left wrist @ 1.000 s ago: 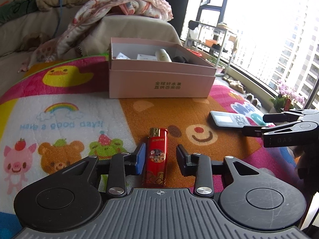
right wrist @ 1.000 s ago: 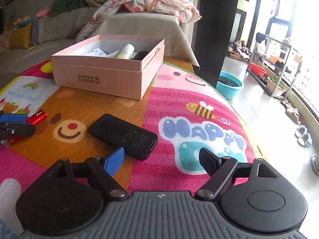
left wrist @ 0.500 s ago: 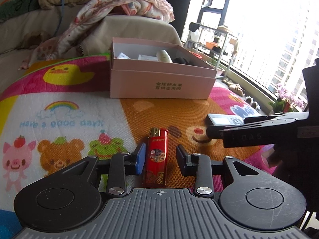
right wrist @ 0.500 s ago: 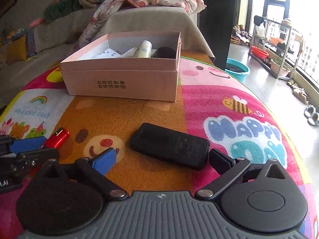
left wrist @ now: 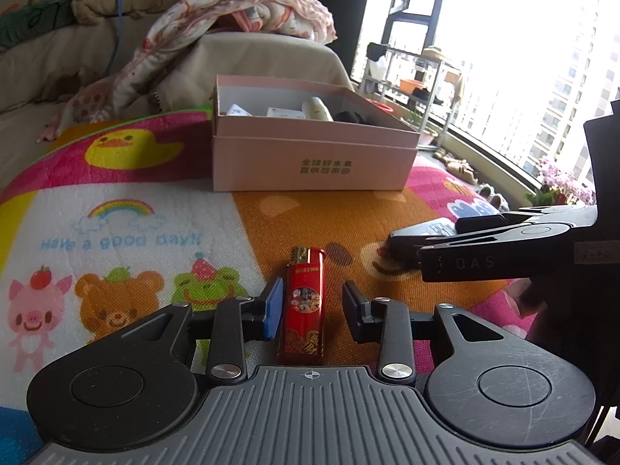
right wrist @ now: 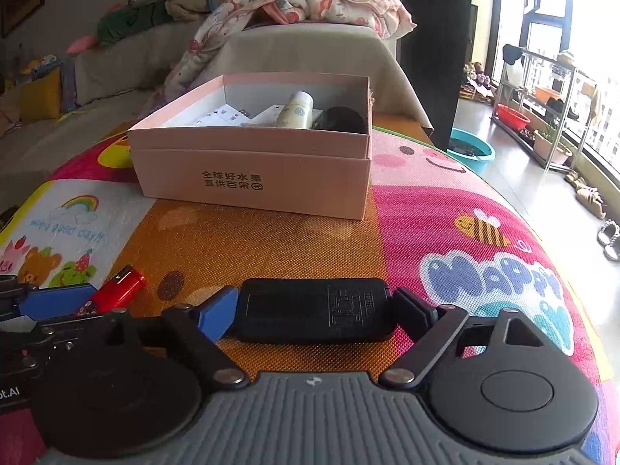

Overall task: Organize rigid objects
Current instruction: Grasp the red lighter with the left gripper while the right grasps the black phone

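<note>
Two items lie on the play mat (right wrist: pixel 445 209): a black remote (right wrist: pixel 314 308) and a red lighter (left wrist: pixel 301 304). Right gripper (right wrist: pixel 312 310) jaws, just closing, flank the remote's ends, apparently touching. Left gripper (left wrist: pixel 310 306) stands partly open around the lighter, blue pad (left wrist: pixel 273 306) beside it, other clear. Pink box (right wrist: pixel 252 178) sits behind.

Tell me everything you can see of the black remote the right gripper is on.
The black remote is a flat rectangular slab with rounded corners, matte plastic by its look. It lies back-up on the orange part of the play mat, showing a recessed panel and moulded markings, its long axis across the right gripper, whose jaws have just been closing onto its two ends. In the left wrist view its pale front edge shows.
</note>
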